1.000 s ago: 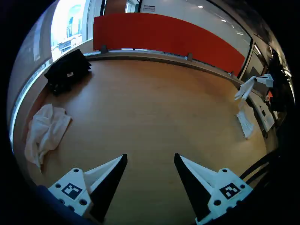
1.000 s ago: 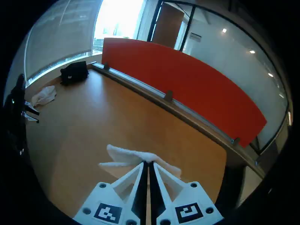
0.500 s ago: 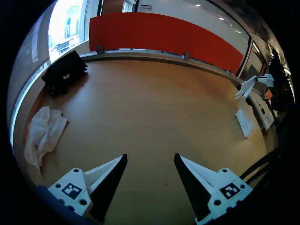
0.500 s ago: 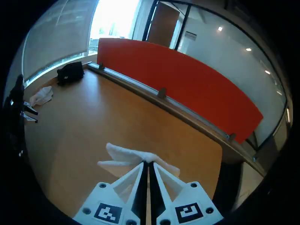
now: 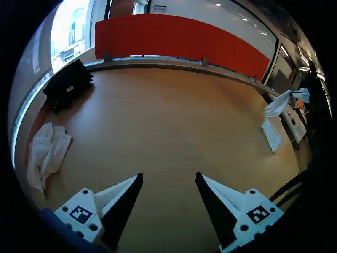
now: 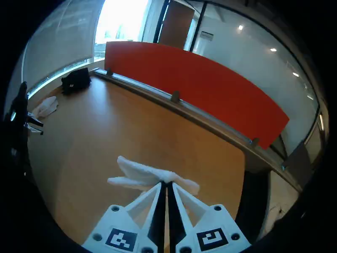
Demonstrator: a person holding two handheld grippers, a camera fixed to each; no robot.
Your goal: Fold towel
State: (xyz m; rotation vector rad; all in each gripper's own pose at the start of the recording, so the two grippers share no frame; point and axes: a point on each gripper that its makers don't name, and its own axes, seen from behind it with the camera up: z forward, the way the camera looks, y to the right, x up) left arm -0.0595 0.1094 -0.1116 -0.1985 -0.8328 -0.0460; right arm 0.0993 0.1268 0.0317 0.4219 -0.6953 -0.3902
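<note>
Up close at 12 o'clock, the right gripper (image 6: pixel 167 186) is pinched shut on the bunched white towel (image 6: pixel 143 173), held up over the table (image 6: pixel 105 135), probably so it hangs loose. Meanwhile the left gripper (image 5: pixel 168 179) sits wide open, free to grab a corner. Spare cloth (image 5: pixel 46 154) way off at 9.

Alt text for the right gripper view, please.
The right gripper is shut on a bunched white towel above a wooden table. A red divider lines the far edge; a black bag and another white cloth lie far left.
</note>
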